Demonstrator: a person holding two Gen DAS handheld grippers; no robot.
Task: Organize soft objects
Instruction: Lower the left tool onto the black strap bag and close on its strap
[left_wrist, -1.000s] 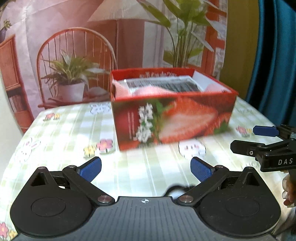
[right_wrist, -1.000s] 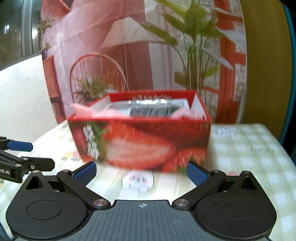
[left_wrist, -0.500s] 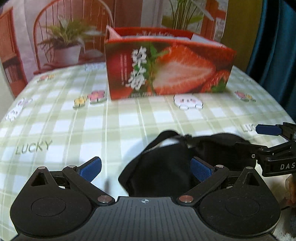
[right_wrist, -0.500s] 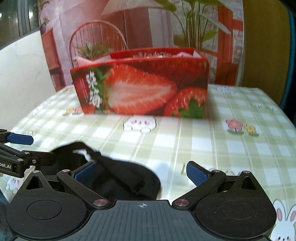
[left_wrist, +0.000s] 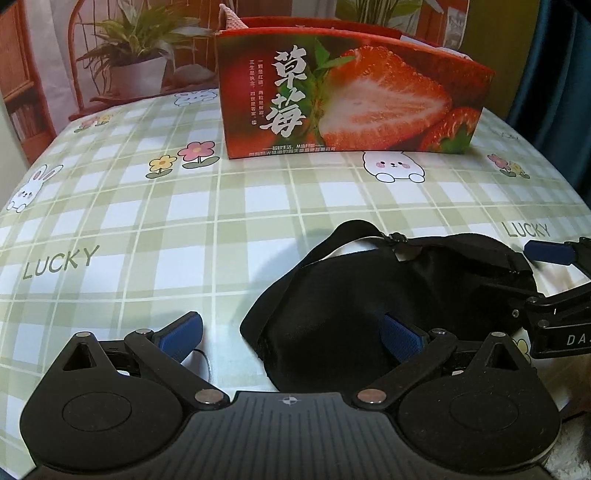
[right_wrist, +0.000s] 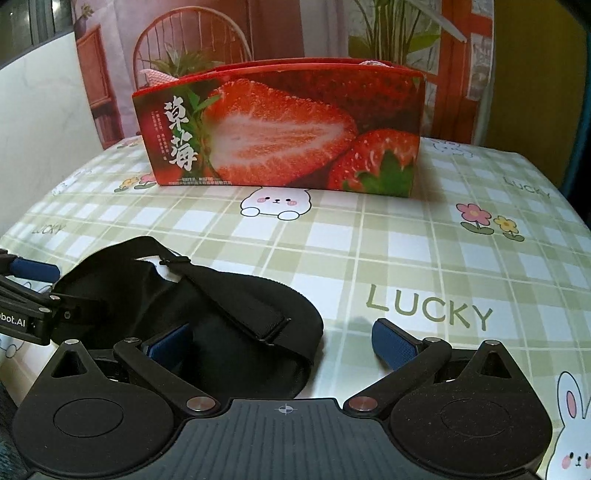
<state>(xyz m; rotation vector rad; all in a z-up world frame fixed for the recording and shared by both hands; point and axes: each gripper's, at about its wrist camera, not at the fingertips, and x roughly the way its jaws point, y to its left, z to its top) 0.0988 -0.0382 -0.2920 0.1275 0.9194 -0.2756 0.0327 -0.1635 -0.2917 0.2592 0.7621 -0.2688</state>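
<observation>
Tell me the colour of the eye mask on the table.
Black eye mask, clearest in the left wrist view.

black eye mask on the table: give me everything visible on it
The black eye mask is soft, slightly shiny fabric, lying crumpled on the checked tablecloth in front of the strawberry box, apart from it. A black webbing strap with a small buckle loops across its top. The left gripper and right gripper, both open, each have one blue pad over it; contact is unclear.
</observation>
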